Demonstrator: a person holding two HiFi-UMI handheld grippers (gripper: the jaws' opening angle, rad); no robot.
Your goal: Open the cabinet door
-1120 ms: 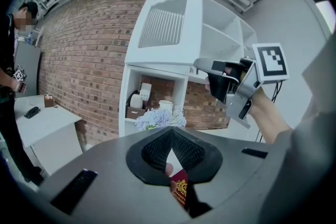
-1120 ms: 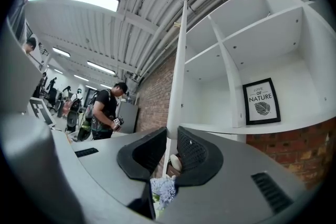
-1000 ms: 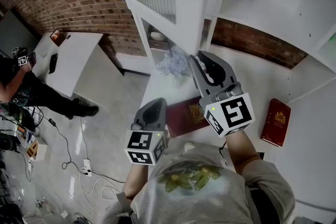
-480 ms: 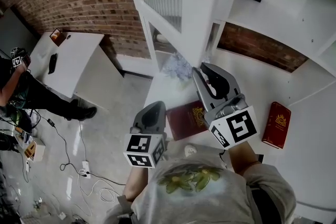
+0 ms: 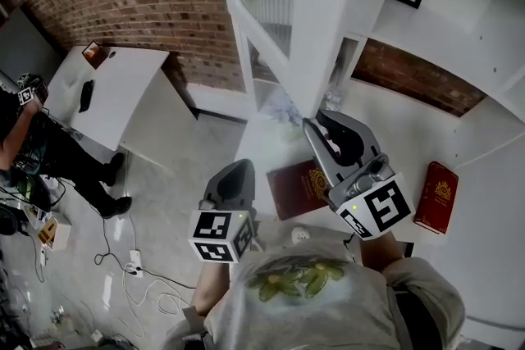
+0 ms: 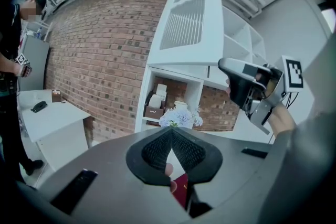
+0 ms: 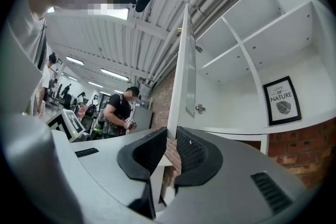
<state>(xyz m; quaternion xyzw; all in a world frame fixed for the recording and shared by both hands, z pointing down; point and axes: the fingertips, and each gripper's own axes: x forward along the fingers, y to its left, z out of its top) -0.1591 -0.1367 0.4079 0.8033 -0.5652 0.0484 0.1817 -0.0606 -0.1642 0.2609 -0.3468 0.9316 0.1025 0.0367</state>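
Pinches cabinet door (image 5: 303,20), already swung wide, between right gripper (image 5: 316,125) jaws, left gripper (image 5: 240,166) closed and empty; seemingly only release left.

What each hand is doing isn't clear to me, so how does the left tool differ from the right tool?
The left tool is shut with nothing between its jaws, while the right tool is closed on the edge of the cabinet door. The left tool is held back near the person's body, while the right tool reaches forward to the door. Both carry a cube with square markers.
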